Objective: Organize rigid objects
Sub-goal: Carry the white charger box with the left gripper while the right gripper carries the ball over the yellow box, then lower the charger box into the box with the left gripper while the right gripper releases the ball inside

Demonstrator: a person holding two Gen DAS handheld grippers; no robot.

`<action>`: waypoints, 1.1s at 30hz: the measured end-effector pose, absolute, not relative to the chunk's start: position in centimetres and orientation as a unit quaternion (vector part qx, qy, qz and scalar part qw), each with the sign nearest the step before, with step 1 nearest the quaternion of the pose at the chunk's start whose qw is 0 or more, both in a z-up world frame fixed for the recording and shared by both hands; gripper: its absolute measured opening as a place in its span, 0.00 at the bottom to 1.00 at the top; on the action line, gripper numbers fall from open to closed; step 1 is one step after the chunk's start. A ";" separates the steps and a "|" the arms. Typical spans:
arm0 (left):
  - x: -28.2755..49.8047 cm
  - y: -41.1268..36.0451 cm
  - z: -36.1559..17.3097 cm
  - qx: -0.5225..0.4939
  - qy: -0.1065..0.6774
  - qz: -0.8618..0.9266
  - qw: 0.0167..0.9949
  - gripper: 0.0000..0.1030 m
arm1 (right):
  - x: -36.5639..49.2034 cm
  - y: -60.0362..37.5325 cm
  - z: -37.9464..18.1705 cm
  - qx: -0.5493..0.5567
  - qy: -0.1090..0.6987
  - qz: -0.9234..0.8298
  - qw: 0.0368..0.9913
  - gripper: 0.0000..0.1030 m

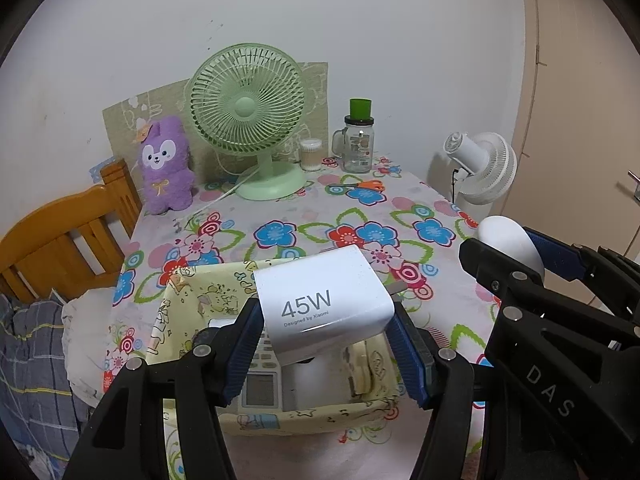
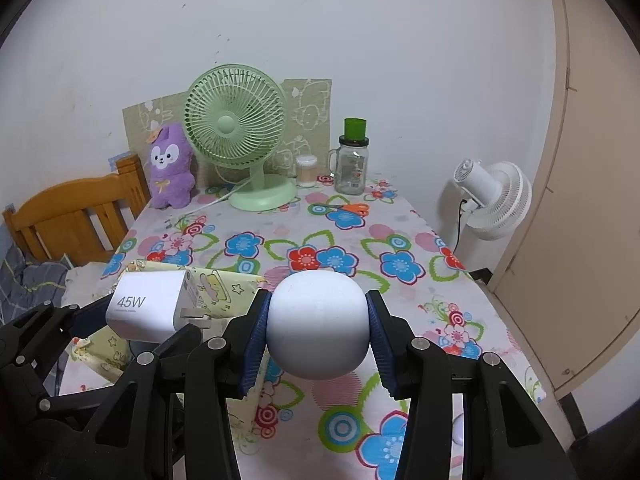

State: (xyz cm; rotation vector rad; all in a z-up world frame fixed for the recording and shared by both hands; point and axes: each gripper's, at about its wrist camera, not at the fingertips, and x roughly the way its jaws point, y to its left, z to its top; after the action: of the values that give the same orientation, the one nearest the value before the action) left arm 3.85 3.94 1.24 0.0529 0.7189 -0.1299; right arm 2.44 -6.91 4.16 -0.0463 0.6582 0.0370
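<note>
2 hand-held grippers over a table with a floral cloth (image 2: 400,240), each carrying 1 item.

Item 1: left gripper (image 1: 325,344), blue pads clamped on either side of a white charger (image 1: 324,304) printed "45W". Charger is held tilted, in the air above a yellow fabric basket (image 1: 312,416) at the near left part of the table. Metal prongs show on its right face in the right wrist view.

Item 2: right gripper (image 2: 318,334), pads clamped on a smooth white rounded object (image 2: 318,324), held above the cloth just right of the basket. What the object is cannot be told.

Item 3: basket contents, partly hidden under the charger: a white remote control (image 1: 260,384) with a grey screen, and 1 pale cream object whose kind cannot be told.

Item 4: back of table, against the wall: purple plush rabbit (image 1: 166,166), green desk fan (image 1: 246,120) with a white cord, small clear tub of cotton swabs (image 1: 311,155), glass jar with handle (image 1: 358,146) topped by a green cup (image 1: 360,109). Orange-handled scissors (image 1: 366,186) lie flat in front of the jar.

Item 5: off the table: white standing fan (image 1: 484,168) to the right, wooden chair (image 1: 60,228) to the left.
</note>
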 end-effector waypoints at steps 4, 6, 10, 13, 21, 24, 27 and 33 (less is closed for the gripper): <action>4.2 4.7 0.9 0.021 0.355 -0.062 0.932 0.62 | 2.9 -6.3 3.8 -0.023 0.327 0.020 0.945 0.48; 4.3 5.1 0.6 0.019 0.358 -0.062 0.931 0.62 | 3.1 -5.8 3.6 -0.028 0.329 0.020 0.944 0.48; 4.7 5.7 0.0 0.020 0.362 -0.056 0.930 0.62 | 3.5 -5.0 3.2 -0.030 0.333 0.024 0.942 0.48; 5.3 6.1 -0.6 0.021 0.368 -0.053 0.928 0.62 | 3.9 -4.1 2.7 -0.035 0.339 0.030 0.940 0.49; 6.2 7.4 -1.8 0.017 0.382 -0.049 0.923 0.62 | 5.2 -2.1 1.5 -0.044 0.353 0.047 0.933 0.49; 6.7 7.8 -2.4 0.014 0.387 -0.047 0.921 0.62 | 5.7 -1.5 1.0 -0.047 0.359 0.053 0.931 0.49; 7.2 8.0 -3.1 0.011 0.395 -0.045 0.918 0.62 | 6.1 -0.8 0.4 -0.054 0.363 0.059 0.928 0.49; 7.8 8.4 -4.8 0.003 0.417 -0.052 0.908 0.62 | 7.0 0.1 -0.7 -0.062 0.373 0.070 0.923 0.49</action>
State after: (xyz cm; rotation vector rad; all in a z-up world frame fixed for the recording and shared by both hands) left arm 7.84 8.39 -4.77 0.0058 0.8600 -0.1067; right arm 7.00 0.12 -0.68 -0.1267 0.7652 0.1436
